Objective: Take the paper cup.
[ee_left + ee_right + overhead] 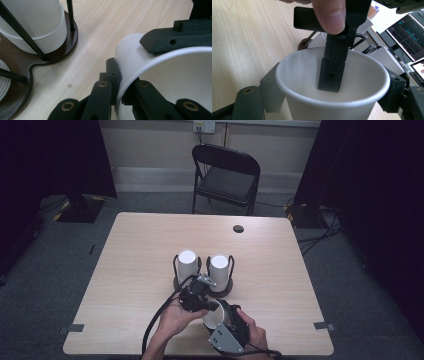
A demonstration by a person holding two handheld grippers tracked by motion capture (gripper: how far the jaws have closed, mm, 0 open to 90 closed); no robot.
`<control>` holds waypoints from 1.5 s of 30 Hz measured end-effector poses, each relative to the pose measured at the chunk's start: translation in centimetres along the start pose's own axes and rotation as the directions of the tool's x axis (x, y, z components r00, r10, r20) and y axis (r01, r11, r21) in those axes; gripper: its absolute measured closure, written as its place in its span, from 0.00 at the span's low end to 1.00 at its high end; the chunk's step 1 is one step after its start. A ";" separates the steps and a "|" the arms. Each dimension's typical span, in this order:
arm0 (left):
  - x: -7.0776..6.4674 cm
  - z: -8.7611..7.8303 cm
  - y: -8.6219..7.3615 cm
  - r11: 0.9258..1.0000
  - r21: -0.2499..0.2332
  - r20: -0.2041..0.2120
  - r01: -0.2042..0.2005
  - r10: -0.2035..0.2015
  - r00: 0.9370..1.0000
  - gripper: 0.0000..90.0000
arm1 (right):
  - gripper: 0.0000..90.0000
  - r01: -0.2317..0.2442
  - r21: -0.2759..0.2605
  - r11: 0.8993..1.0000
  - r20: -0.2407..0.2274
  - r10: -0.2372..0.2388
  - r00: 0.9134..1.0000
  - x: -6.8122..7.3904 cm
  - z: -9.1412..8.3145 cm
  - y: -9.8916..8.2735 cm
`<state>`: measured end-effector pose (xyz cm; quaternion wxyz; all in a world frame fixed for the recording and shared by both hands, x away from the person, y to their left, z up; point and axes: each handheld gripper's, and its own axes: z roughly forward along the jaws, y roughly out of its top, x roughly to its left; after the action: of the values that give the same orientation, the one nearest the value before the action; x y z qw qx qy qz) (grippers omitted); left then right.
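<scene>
Found the white paper cup (214,319) low in the middle of the high view, near the desk's (150,245) front edge, tilted with its mouth toward the camera and caught by both pairs of tongs. Saw the left tongs (117,75) pinched right down on the cup's rim, one jaw inside the mouth and the other outside against the wall. Saw the right tongs (332,86) about half open and clasped around the cup's body, a jaw pressed against each side just under the rim.

Counted one loose cup, two pairs of tongs and two hands on them, the left hand (175,317) and the right hand (257,335). Counted also two stacks of upturned white cups, the left stack (187,265) and the right stack (219,267), side by side in one dark holder (226,293) just above the held cup in the frame. Made out three of the holder's black rods in the left gripper view, upper left and left edge.

Took in from the high view the whole desk, a round hole (238,228) near its far edge and one black folding chair (225,175) beyond it at the top of the frame. Got from the left gripper view, close up, the ribbed rims of the stacked cups and the holder's brown base (50,60) at left. Looked from the right gripper view straight into the cup, with the left tongs' inner jaw hanging down inside it, a thumb (329,15) at top centre and lit screens (407,40) in the upper right.
</scene>
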<state>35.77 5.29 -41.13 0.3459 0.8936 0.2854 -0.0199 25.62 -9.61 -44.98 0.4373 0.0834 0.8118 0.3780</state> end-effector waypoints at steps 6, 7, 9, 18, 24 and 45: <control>0.1 -0.3 -0.2 0.999 -0.033 -0.007 0.020 -0.020 1.000 0.97 | 0.28 -0.010 -0.006 1.000 0.012 0.010 1.000 -0.1 0.0 0.1; 0.2 -0.3 -0.3 0.999 -0.046 -0.008 0.028 -0.029 1.000 0.96 | 0.28 -0.013 -0.010 1.000 0.019 0.013 1.000 -0.2 0.0 0.2; 0.3 -0.4 -0.4 0.998 -0.058 -0.007 0.030 -0.031 1.000 0.94 | 0.28 -0.020 -0.014 1.000 0.022 0.020 1.000 -0.5 0.1 0.2; 0.3 -0.8 -0.6 0.994 -0.098 -0.032 0.046 -0.050 0.998 0.87 | 0.29 -0.029 -0.013 1.000 0.035 0.029 0.999 -0.8 0.1 0.4; 0.1 -1.1 -0.8 0.989 -0.137 -0.065 0.048 -0.058 0.996 0.82 | 0.29 -0.040 -0.019 0.999 0.047 0.041 0.998 -1.0 0.1 0.5; -0.6 -1.8 -2.9 0.921 -0.390 -0.175 -0.002 -0.072 0.982 0.38 | 0.29 -0.168 -0.012 0.986 0.051 0.168 0.984 -2.0 0.1 -0.8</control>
<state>33.43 7.87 -41.40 0.4876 0.8000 0.3305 0.1141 27.06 -11.08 -44.26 0.4252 0.1596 0.7886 0.4145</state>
